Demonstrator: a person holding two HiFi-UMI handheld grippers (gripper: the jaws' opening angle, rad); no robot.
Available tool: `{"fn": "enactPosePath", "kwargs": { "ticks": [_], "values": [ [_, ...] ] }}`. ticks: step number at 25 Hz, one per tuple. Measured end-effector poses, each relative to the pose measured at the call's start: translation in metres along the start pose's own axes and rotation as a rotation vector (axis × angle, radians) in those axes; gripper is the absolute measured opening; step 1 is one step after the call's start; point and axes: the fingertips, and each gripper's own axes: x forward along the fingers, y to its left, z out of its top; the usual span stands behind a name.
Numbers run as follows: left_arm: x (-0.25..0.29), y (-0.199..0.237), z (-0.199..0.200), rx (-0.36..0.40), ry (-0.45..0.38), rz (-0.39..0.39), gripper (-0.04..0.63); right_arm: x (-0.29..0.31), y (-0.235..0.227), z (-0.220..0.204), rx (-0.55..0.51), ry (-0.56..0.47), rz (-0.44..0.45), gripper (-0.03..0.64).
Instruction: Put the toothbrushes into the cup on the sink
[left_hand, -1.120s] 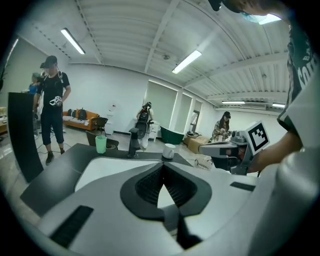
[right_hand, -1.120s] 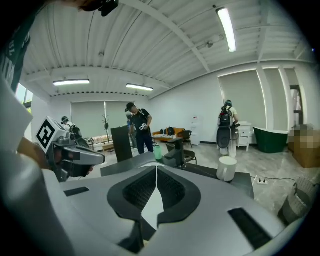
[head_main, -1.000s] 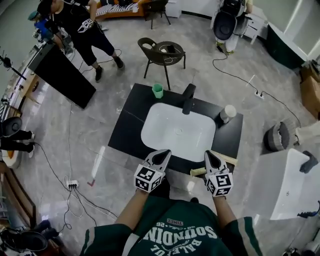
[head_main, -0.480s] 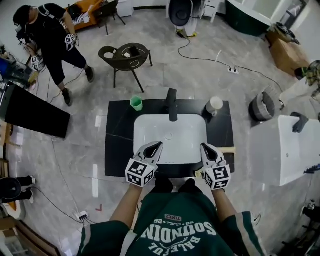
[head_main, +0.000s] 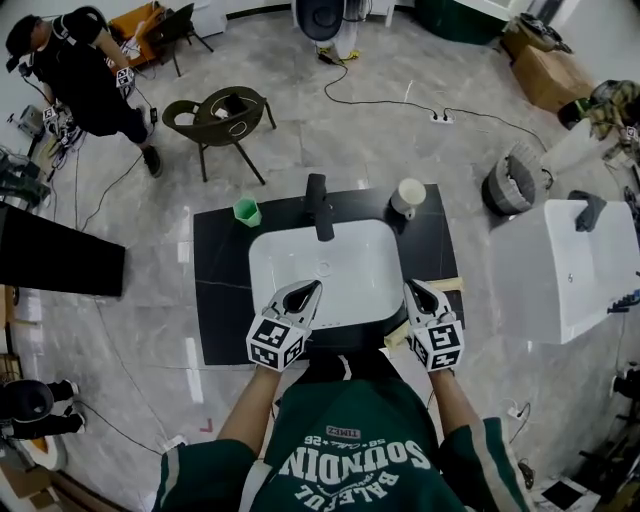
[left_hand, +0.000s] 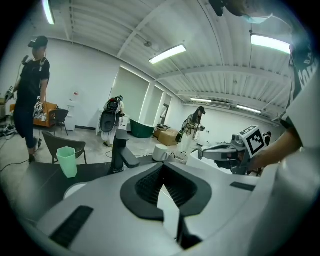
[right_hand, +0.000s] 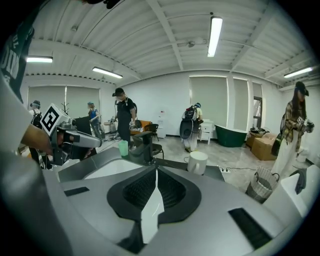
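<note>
From the head view the task looks barely begun: the pale, stick-like toothbrushes (head_main: 450, 285) (as I take them to be, partly hidden under the right hand) lie on the front right corner of the black counter (head_main: 215, 300), well apart from both cups. The green cup (head_main: 246, 211) stands at the back left of the white basin (head_main: 340, 255), the white cup (head_main: 409, 196) at the back right, with the faucet (head_main: 318, 205) between them; no handle sticks out of either cup, and the basin looks bare. The left gripper (head_main: 312, 287) and the right gripper (head_main: 412, 287) hover over the basin's front edge, so every pick and drop is left to do. In the left gripper view the left gripper (left_hand: 162, 172) has its tongs pressed together with nothing between them; the green cup (left_hand: 67, 161) shows no brush above its rim, and the right gripper (left_hand: 220, 152) is seen off to the side. In the right gripper view the right gripper (right_hand: 156, 172) is likewise closed and empty, and the white cup (right_hand: 197, 162) stands ahead of it, its inside not visible from here.
</note>
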Motion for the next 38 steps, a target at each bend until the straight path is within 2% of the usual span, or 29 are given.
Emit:
{"fn": "enactPosePath", "kwargs": {
  "ticks": [5, 9, 14, 18, 20, 22, 25, 31, 38],
  "values": [
    [0.013, 0.006, 0.003, 0.000, 0.010, 0.005, 0.009, 0.006, -0.022, -0.007, -0.011, 0.028, -0.029, 0.043],
    [0.026, 0.003, 0.004, 0.005, 0.022, -0.007, 0.009, 0.007, -0.027, -0.020, -0.044, 0.068, -0.010, 0.043],
    [0.041, -0.001, 0.004, 0.003, 0.031, -0.031, 0.009, 0.005, -0.036, -0.041, -0.011, 0.113, -0.024, 0.044],
    [0.049, -0.002, 0.000, -0.001, 0.046, -0.042, 0.009, 0.011, -0.038, -0.052, -0.037, 0.153, -0.013, 0.046],
    [0.052, -0.001, -0.002, -0.002, 0.051, -0.045, 0.009, 0.016, -0.039, -0.057, -0.056, 0.176, 0.006, 0.068],
    [0.054, 0.001, -0.002, -0.004, 0.052, -0.043, 0.009, 0.019, -0.038, -0.066, -0.099, 0.221, 0.034, 0.111],
    [0.055, 0.004, -0.001, -0.009, 0.054, -0.033, 0.009, 0.025, -0.037, -0.080, -0.159, 0.273, 0.085, 0.130],
    [0.055, 0.010, -0.005, -0.024, 0.066, -0.006, 0.009, 0.033, -0.037, -0.109, -0.382, 0.424, 0.215, 0.174],
    [0.052, 0.014, -0.009, -0.049, 0.077, 0.023, 0.009, 0.038, -0.036, -0.142, -0.601, 0.553, 0.333, 0.178]
  ]
}}
